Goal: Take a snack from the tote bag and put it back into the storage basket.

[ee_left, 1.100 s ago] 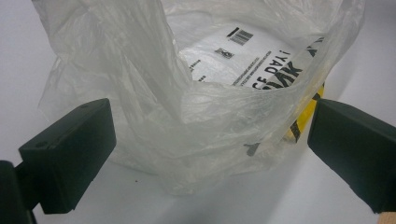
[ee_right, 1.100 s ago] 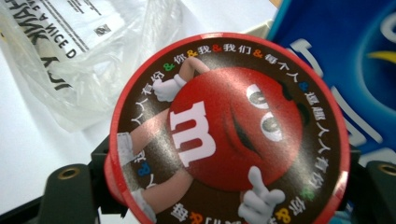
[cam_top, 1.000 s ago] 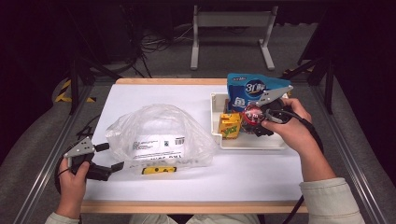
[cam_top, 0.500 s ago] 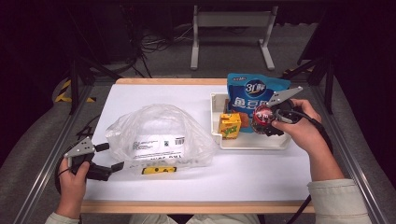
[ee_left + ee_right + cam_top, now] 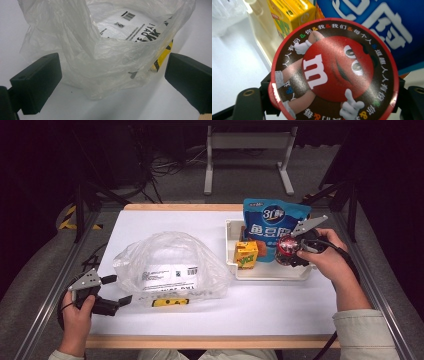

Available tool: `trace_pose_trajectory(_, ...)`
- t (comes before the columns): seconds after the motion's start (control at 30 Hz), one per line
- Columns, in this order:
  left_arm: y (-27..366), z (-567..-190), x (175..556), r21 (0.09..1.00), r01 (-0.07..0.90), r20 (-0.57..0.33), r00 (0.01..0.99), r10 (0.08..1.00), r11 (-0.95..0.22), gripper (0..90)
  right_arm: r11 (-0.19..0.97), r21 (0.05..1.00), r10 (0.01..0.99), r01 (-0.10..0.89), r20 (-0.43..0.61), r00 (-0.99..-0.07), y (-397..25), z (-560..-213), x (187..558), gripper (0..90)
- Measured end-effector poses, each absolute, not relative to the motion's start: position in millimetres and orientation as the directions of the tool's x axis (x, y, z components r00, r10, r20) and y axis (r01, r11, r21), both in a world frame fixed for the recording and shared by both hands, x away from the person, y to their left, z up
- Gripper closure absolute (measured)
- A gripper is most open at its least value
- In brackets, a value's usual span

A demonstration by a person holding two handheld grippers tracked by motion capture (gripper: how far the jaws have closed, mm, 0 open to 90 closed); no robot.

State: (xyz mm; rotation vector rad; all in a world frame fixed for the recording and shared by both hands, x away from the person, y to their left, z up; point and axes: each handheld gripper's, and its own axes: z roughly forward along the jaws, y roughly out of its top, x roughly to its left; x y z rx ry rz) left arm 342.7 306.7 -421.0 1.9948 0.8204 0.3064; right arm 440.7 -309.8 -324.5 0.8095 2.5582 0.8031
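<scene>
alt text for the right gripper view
A round red-rimmed candy tin with a red cartoon character on its lid sits clamped between the right gripper's black jaws. Behind it are a yellow drink carton and a blue snack pouch.

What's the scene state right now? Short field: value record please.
surface: white table
left gripper: jaws open, set either side of the bag's edge, not closed on it
clear plastic bag: lying on the table, mouth open toward the left gripper
right gripper: jaws shut on the round candy tin
round candy tin: red, held over the tray; touching it or not, cannot tell
white tray: holds blue snack pouch and yellow drink carton
</scene>
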Motion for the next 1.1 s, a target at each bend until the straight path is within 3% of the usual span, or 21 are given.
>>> trace_pose_trajectory(1.1,307.5,-421.3,342.1,0.836,0.428,-0.109,0.743,0.660,-0.344,1.6,0.691,0.516,0.634,0.506,-0.097,-0.767,-323.2,-373.9,458.5,25.2)
